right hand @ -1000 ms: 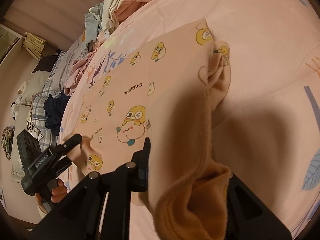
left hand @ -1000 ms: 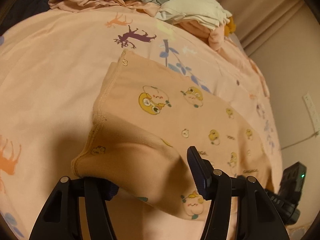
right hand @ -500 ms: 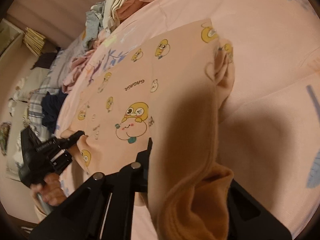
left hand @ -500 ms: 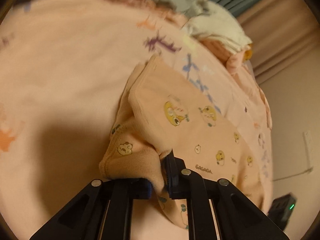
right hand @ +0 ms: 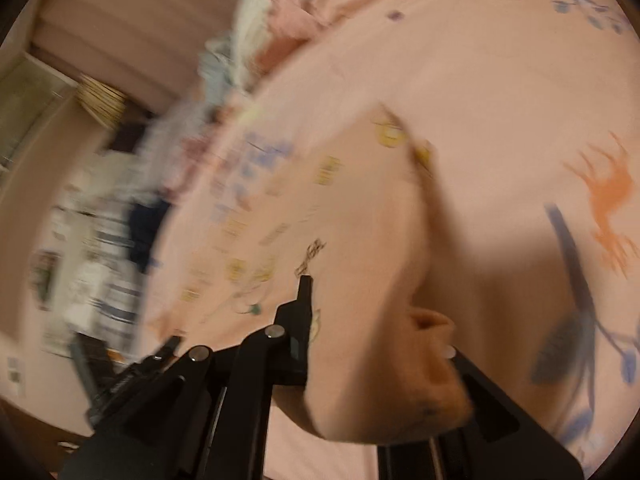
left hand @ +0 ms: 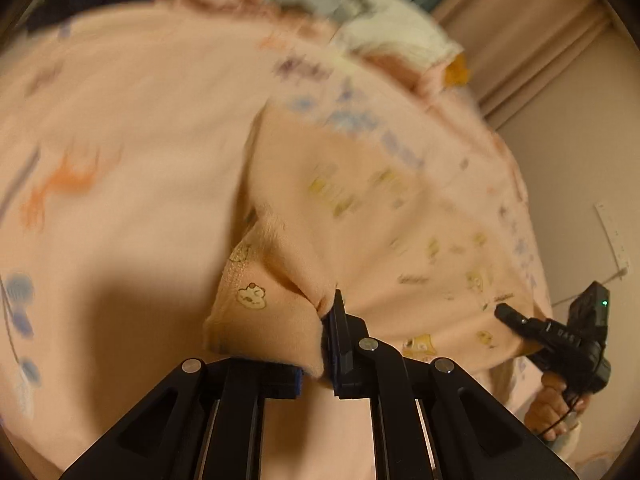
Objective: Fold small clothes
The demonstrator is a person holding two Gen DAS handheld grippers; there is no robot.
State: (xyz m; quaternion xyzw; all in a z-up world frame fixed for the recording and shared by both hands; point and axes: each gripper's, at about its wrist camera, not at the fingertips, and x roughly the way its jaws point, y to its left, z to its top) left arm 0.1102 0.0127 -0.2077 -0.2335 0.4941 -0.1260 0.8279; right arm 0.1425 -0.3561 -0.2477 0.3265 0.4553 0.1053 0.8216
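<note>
Peach garment (left hand: 360,208) with small yellow cartoon prints lying spread on the pink bedsheet (left hand: 120,120), its near edge lifting off the sheet; both views motion-blurred, prints smeared.

Left gripper (left hand: 316,344) clenching a bunched corner of the garment; cloth puckering at the right finger (left hand: 340,332) and draping over the left one, which is mostly hidden under the fold.

Right gripper (right hand: 384,344) clamping the garment's other near corner; left finger (right hand: 302,320) showing dark against the cloth, right finger buried under a thick orange-toned roll of fabric hanging over it.

In the left wrist view, the right gripper (left hand: 504,312) is pinching the garment's edge at the garment's right side, a hand (left hand: 556,404) wrapping its handle below.

Heap of clothes (left hand: 360,20) sitting beyond the garment's far edge, on the sheet; curtains (left hand: 520,40) hanging behind the heap; orange deer print (right hand: 608,196) on the sheet just right of the garment in the right wrist view.
</note>
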